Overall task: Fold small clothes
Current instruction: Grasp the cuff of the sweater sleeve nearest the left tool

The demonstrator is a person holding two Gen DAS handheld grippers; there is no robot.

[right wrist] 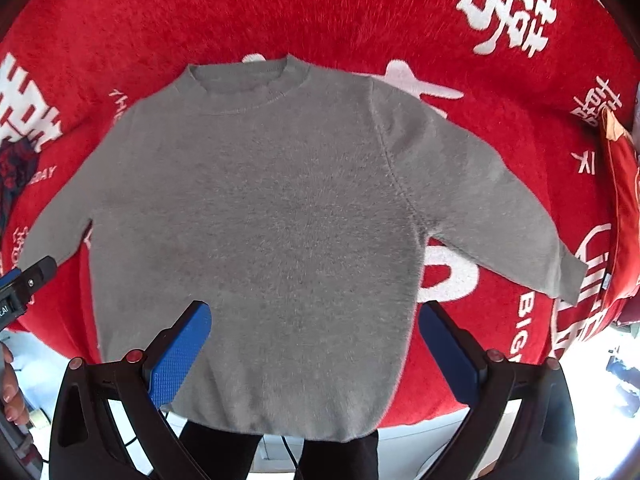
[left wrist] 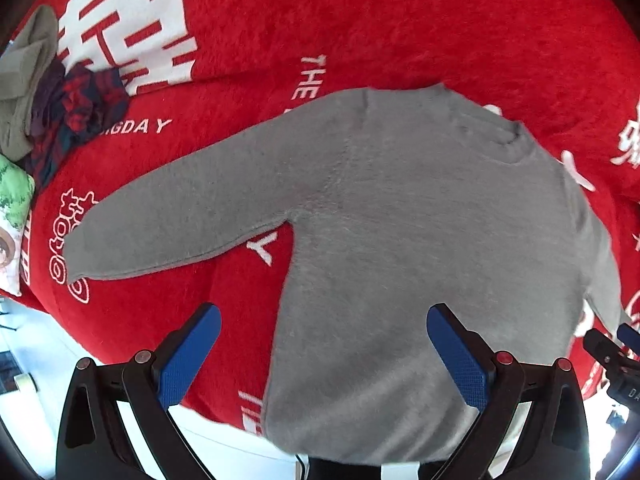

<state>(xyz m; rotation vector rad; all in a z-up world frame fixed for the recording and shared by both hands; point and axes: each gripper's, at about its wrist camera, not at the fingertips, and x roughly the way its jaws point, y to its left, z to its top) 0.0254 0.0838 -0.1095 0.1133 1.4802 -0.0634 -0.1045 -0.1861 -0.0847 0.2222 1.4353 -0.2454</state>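
Observation:
A small grey fuzzy sweater lies spread flat, front up, on a red blanket, collar away from me, both sleeves spread out. It also shows in the right wrist view. Its hem hangs slightly over the near edge. My left gripper is open and empty, hovering over the sweater's lower left side. My right gripper is open and empty above the lower middle of the sweater. The left gripper's body shows at the left edge of the right wrist view.
A heap of other clothes, olive and dark plaid, lies at the far left of the blanket. A printed cushion sits at the left edge. A folded red cloth lies at the right. The blanket's near edge drops to a pale floor.

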